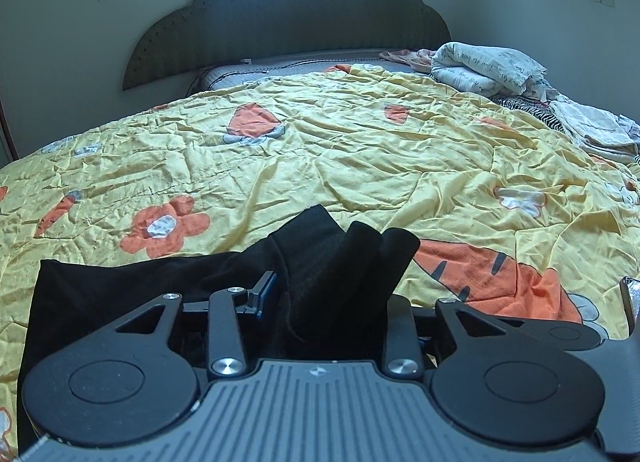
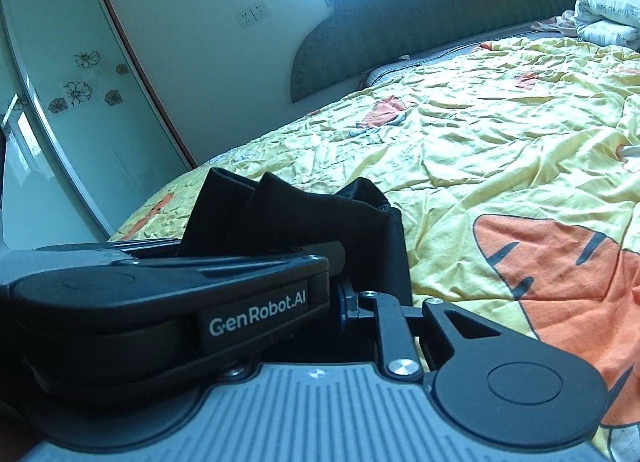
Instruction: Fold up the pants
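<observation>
Wide bed (image 1: 360,134) under a crumpled yellow quilt printed with orange flowers and an orange striped tiger, filling the middle of both views; right edge cut off by the frame. Dark scalloped upholstered headboard (image 1: 288,22) at top centre, top lost against a bright window. Pile of white printed bedding (image 1: 488,66) at upper right, blurred, contents hard to tell.

Black fabric pants (image 1: 320,254) at lower centre of the left wrist view, on the near part of the quilt: flat part spreading toward lower left, bunched folds standing up toward the headboard. Long axis unclear, most of the cloth hidden beneath the tool bodies; waist and hems not distinguishable.

Left tongs (image 1: 332,294): partly open, a thick bunch of the pants between the fingers, the right finger hidden behind the folds; grip apparently on the cloth.

Right tongs (image 2: 360,262): nearly closed, tips buried in black cloth, left half blocked by the other tool's body lying across lower left; holding the pants.
</observation>
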